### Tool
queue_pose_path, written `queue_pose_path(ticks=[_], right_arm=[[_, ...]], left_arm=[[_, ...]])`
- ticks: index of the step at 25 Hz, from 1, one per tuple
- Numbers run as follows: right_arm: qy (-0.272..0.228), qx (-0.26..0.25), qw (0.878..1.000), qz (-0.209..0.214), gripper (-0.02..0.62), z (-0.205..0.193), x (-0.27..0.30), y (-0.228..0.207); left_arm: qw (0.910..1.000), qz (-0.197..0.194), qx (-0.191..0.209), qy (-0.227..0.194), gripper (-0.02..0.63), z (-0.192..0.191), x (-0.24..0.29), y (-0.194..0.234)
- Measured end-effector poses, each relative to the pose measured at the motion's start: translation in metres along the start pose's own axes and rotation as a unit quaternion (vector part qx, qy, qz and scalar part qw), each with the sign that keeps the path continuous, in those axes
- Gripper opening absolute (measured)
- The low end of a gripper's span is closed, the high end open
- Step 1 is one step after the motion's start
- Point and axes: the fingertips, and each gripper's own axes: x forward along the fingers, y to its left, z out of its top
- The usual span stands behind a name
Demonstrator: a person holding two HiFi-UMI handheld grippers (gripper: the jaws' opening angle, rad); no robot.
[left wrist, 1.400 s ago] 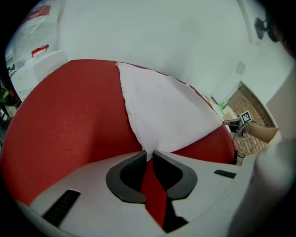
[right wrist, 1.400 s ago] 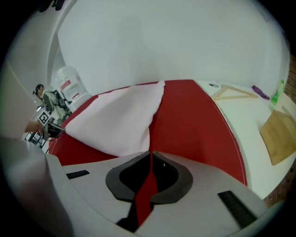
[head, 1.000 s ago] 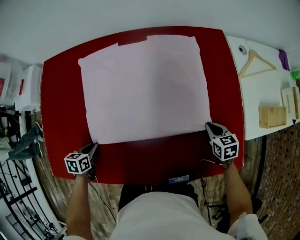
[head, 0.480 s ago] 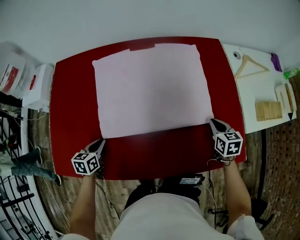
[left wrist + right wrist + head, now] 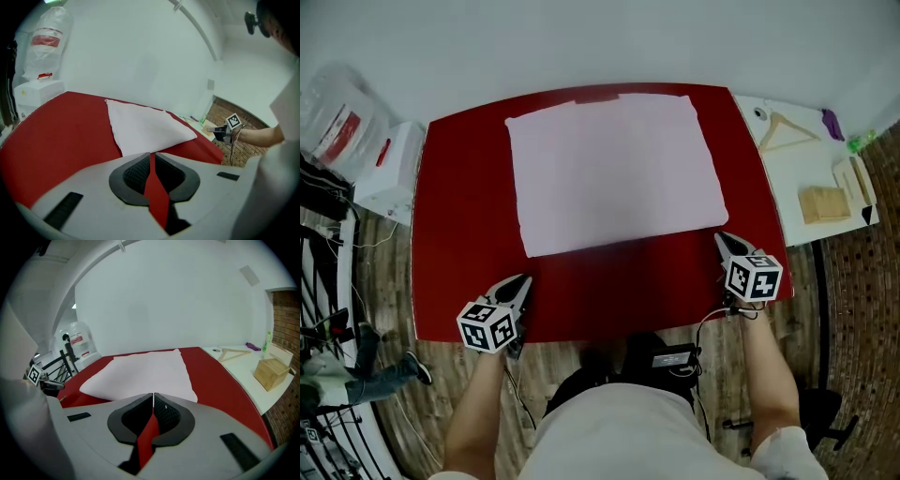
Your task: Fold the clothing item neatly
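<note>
A pale pink cloth [image 5: 614,173] lies flat as a broad rectangle on the red table [image 5: 459,206]. My left gripper [image 5: 524,280] hovers just short of the cloth's near left corner, its jaws shut with nothing between them. My right gripper [image 5: 719,237] is beside the near right corner, also shut and empty. In the left gripper view the cloth [image 5: 145,131] stretches ahead of the left gripper [image 5: 151,153], with the right gripper [image 5: 225,132] far off. In the right gripper view the cloth [image 5: 145,371] lies beyond the right gripper [image 5: 153,393].
A white side table [image 5: 787,178] at the right carries a wooden hanger [image 5: 787,131] and a wooden box [image 5: 823,202]. A white box [image 5: 389,173] and a plastic bag [image 5: 337,117] stand at the left, by a black rack [image 5: 319,281].
Both grippers have lifted off the table near the cloth's front corners and drawn slightly back. The cloth lies as before. The head view has shifted.
</note>
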Motion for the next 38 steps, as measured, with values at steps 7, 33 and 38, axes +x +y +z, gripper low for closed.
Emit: queue_pose_path(ticks=[7, 33, 38], right_arm=[[-0.029, -0.021, 0.999, 0.013, 0.02, 0.006, -0.028, 0.024], [-0.085, -0.084, 0.99, 0.08, 0.02, -0.006, -0.161, 0.15], [-0.077, -0.093, 0.986, 0.118, 0.02, -0.006, -0.173, 0.161]], left_arm=[[0.999, -0.023, 0.005, -0.037, 0.028, 0.008, -0.02, -0.019], [0.9867, -0.12, 0.032, -0.105, 0.028, -0.007, -0.111, -0.146], [0.9848, -0.123, 0.025, -0.12, 0.026, -0.007, -0.125, -0.18]])
